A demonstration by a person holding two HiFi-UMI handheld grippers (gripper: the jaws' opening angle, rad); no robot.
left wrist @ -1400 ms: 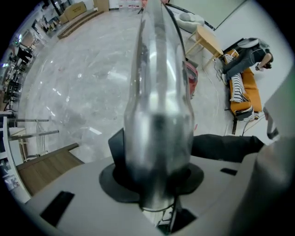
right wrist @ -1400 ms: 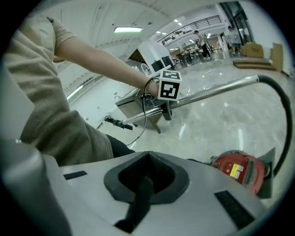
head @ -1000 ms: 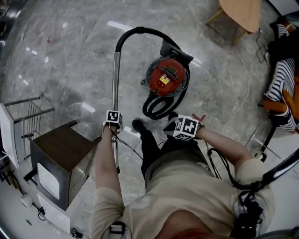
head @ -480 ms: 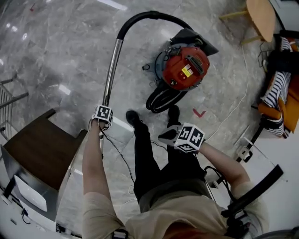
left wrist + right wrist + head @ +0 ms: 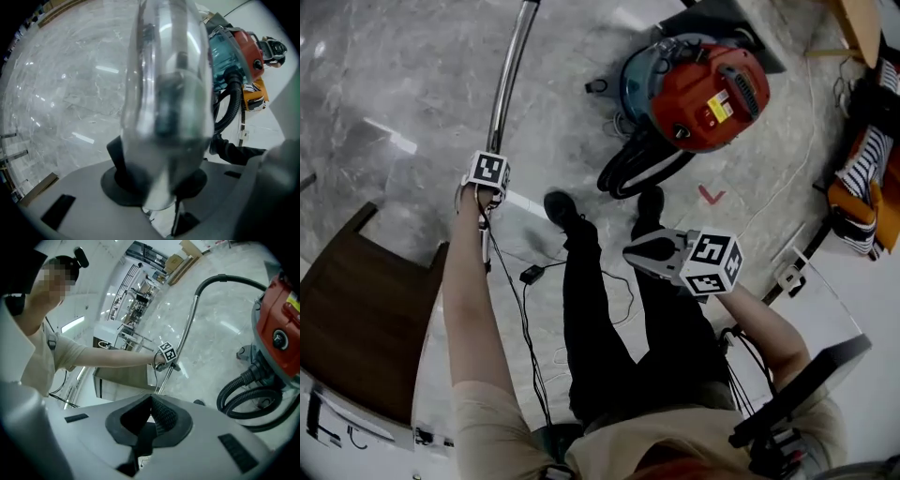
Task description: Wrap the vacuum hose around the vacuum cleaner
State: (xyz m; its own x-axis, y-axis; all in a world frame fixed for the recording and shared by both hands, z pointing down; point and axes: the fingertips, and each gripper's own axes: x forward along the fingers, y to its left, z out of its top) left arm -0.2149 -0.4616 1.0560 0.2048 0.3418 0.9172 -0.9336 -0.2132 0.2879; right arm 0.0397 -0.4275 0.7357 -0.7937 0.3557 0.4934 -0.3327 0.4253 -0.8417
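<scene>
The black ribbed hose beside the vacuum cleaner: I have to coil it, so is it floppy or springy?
Probably floppy: the hose already lies in loose loops. Its ribs suggest easy bending with some spring-back. The metal wand at its end looks rigid and likely won't wrap.

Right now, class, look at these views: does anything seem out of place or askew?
The black hose lies in loose loops on the floor beside the red vacuum cleaner, not wound round it. A thin black cable trails by the person's feet, perhaps a trip hazard.
</scene>
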